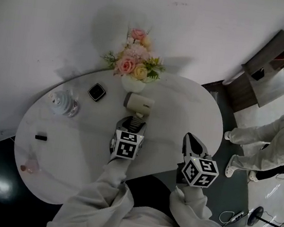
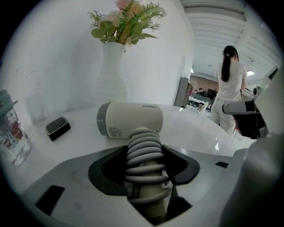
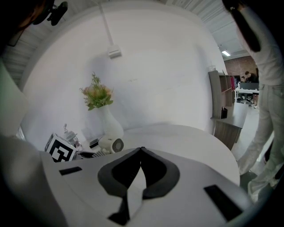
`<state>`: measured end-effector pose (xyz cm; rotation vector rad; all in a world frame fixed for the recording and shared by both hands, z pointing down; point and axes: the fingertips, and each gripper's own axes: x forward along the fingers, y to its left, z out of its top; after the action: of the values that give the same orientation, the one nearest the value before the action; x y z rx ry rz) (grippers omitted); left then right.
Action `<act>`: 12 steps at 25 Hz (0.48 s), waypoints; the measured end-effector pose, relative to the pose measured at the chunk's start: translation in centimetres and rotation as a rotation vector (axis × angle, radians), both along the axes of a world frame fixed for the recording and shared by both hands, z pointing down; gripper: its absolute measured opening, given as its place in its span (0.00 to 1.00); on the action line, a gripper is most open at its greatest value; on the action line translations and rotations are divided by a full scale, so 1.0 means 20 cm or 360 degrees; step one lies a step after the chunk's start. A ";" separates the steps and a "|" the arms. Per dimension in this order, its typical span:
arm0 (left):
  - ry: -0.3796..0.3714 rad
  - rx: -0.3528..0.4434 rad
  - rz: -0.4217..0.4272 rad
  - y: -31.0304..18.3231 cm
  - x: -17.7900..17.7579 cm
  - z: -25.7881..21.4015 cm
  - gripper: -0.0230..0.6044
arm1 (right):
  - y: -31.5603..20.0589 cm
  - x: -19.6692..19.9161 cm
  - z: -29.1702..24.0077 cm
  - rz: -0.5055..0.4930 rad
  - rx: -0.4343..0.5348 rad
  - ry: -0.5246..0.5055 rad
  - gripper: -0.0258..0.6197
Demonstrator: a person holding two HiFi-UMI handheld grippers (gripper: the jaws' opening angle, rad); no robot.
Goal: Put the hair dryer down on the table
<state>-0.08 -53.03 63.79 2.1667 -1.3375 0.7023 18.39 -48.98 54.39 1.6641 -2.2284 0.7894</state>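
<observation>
The cream hair dryer lies with its barrel crosswise near the middle of the white oval table, just in front of the vase. Whether it rests on the top or hangs just above it I cannot tell. Its handle, wrapped in grey coiled cord, runs back between the jaws of my left gripper, which is shut on it. The barrel faces sideways right ahead of that gripper. My right gripper hovers at the table's near right edge, shut with nothing in it; its tips meet. From there the dryer shows at the left.
A white vase of flowers stands behind the dryer. A small black case, a clear bottle, a small black item and a pink bottle sit to the left. A person stands at right, beside a wooden cabinet.
</observation>
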 end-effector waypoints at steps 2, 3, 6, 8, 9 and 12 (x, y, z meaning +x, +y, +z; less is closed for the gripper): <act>-0.0029 0.0014 -0.0010 -0.01 0.00 0.01 0.41 | 0.00 0.00 0.00 0.0002 0.0000 -0.0004 0.12; -0.0046 0.0019 -0.0017 -0.01 0.00 0.01 0.41 | 0.00 0.00 0.00 0.0000 0.0000 -0.0006 0.12; -0.0084 0.0017 -0.0020 0.00 0.00 0.02 0.41 | 0.02 0.00 0.00 0.0000 0.0001 -0.0008 0.12; -0.0090 0.0013 -0.0001 0.00 0.02 0.02 0.41 | 0.03 0.01 0.00 0.0010 0.0002 -0.0015 0.12; -0.0088 0.0010 0.0012 0.00 0.03 0.02 0.42 | 0.04 0.01 0.00 0.0013 0.0002 -0.0023 0.12; -0.0082 -0.0005 0.0058 0.01 0.05 0.03 0.52 | 0.05 0.00 -0.02 0.0011 0.0010 -0.0037 0.12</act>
<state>0.88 -52.80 64.40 2.1891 -1.3251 0.7788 18.49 -47.89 54.01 1.6744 -2.2443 0.8081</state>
